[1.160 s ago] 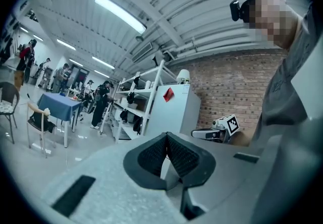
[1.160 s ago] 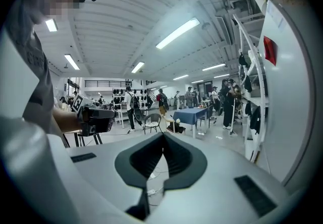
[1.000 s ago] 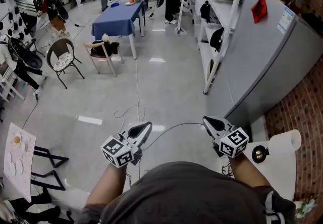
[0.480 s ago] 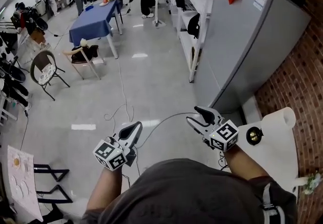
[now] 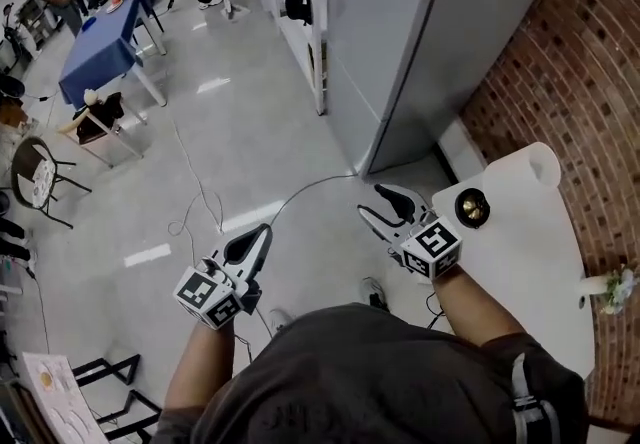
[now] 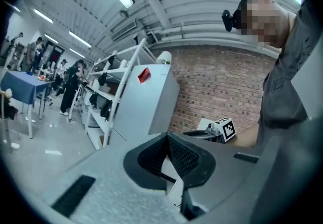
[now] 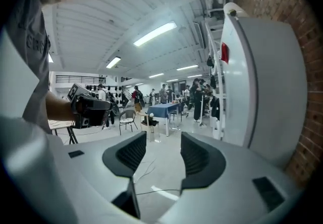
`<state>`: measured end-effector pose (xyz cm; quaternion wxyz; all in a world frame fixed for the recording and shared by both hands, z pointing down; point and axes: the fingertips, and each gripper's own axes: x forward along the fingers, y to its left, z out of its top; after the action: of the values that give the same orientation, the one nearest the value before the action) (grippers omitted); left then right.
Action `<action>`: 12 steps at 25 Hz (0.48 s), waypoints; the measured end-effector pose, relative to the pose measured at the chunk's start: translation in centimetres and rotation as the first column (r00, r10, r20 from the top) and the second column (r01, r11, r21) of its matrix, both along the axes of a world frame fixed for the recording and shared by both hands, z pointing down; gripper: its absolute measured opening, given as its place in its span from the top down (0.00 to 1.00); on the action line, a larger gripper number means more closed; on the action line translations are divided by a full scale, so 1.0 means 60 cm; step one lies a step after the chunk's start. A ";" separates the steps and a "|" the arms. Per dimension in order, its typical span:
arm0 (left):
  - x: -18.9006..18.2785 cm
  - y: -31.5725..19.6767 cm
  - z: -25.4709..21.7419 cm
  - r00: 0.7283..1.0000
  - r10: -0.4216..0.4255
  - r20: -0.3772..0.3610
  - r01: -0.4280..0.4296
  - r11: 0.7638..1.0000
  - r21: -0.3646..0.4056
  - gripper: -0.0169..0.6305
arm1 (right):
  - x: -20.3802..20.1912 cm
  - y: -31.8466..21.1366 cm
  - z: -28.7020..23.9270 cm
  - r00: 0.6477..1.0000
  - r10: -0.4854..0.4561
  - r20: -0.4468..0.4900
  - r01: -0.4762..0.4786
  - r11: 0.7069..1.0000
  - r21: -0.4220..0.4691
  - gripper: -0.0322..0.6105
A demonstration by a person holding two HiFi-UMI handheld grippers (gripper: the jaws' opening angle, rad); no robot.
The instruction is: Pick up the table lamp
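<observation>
In your head view, the table lamp with a round brass-coloured part and a white shade (image 5: 471, 206) is on the white table (image 5: 520, 272) by the red brick wall (image 5: 580, 62). It is near your right hand-held gripper (image 5: 372, 202), and your left hand-held gripper (image 5: 258, 235) hangs over the pale glossy floor (image 5: 280, 132). In the left gripper view, your black ribbed jaws are pressed together with nothing between them. In the right gripper view, your jaws stand apart and empty.

Glossy polished floor (image 5: 250, 132). Rough red brick wall (image 5: 570, 62). Smooth matt white tabletop (image 5: 520, 262). Shiny brass-like metal on table lamp (image 5: 472, 207). Matt grey plastic right tool (image 7: 162, 153), ribbed black pads (image 7: 132, 151). Blue cloth cover (image 5: 100, 52).
</observation>
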<state>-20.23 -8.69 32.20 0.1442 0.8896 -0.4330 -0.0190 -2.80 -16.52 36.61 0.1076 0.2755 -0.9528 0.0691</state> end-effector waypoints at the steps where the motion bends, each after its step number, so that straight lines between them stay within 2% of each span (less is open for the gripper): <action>1: 0.023 -0.012 0.008 1.000 0.026 0.002 -0.026 1.000 0.000 0.97 | 0.025 -0.009 0.012 0.999 0.034 -0.006 -0.034 0.999 -0.004 0.63; 6: 0.137 -0.068 0.049 0.987 0.159 0.018 -0.158 0.987 -0.005 0.97 | 0.157 -0.043 0.076 0.978 0.209 -0.022 -0.210 0.977 -0.032 0.63; 12: 0.245 -0.118 0.091 0.955 0.297 0.009 -0.297 0.955 -0.012 0.97 | 0.294 -0.055 0.150 0.915 0.396 -0.073 -0.401 0.913 -0.072 0.63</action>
<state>-5.53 -15.78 37.66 0.1479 0.9438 -0.2955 0.0098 14.84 -19.82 45.60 0.1300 0.4607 -0.8694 0.1226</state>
